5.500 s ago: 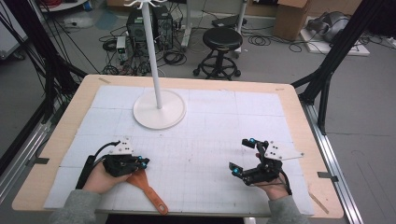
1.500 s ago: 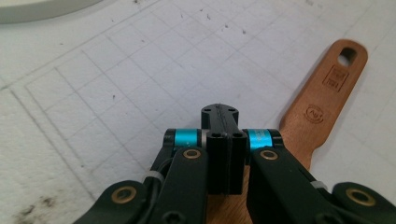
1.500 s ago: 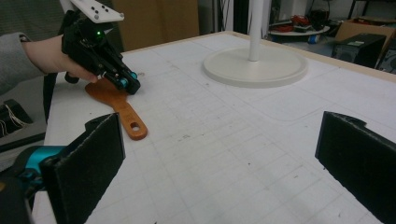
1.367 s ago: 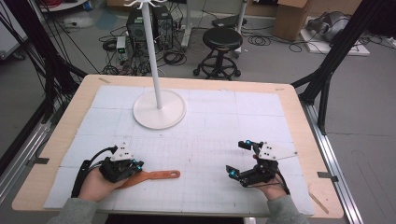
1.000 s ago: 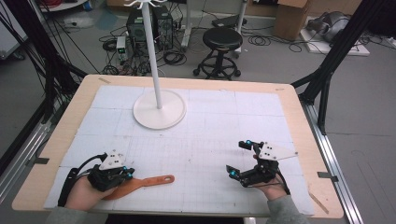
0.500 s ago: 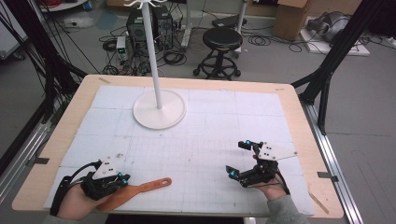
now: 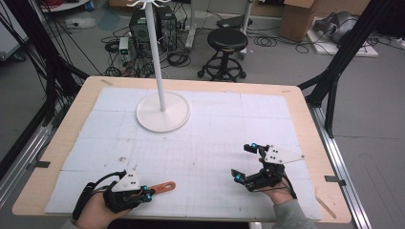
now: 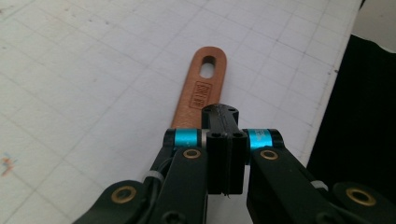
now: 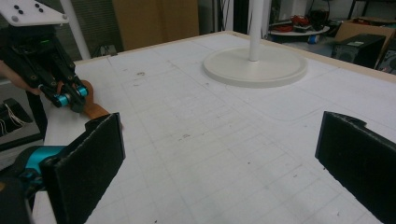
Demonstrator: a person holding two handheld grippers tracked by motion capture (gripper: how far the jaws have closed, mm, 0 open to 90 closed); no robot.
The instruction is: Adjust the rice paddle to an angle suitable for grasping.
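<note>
A flat orange-brown utensil handle [image 7: 162, 186] with a slot hole at its tip lies low over the white gridded mat [image 7: 210, 143] near the front-left edge. My left gripper [image 7: 145, 193] is shut on it, and the slotted end points right. In the left gripper view the jaws [image 8: 220, 112] pinch the handle [image 8: 201, 88] edge-on; the rest of the utensil is hidden under the gripper. My right gripper [image 7: 243, 161] rests at the front right, open and holding nothing. The right gripper view shows its wide-apart jaws [image 9: 224, 158], with the left gripper [image 9: 70, 100] and the handle [image 9: 95, 109] farther off.
A white pole stand with a round base [image 7: 163, 112] stands at the back left of the mat, also seen in the right gripper view [image 9: 256, 65]. The wooden table edge [image 7: 305, 114] frames the mat. A stool [image 7: 228, 40], cables and boxes lie on the floor beyond.
My left hand has drawn back toward the front-left edge of the table, taking the orange-brown utensil with it; the handle swung from pointing toward the front edge to pointing right. The right hand stayed put.
</note>
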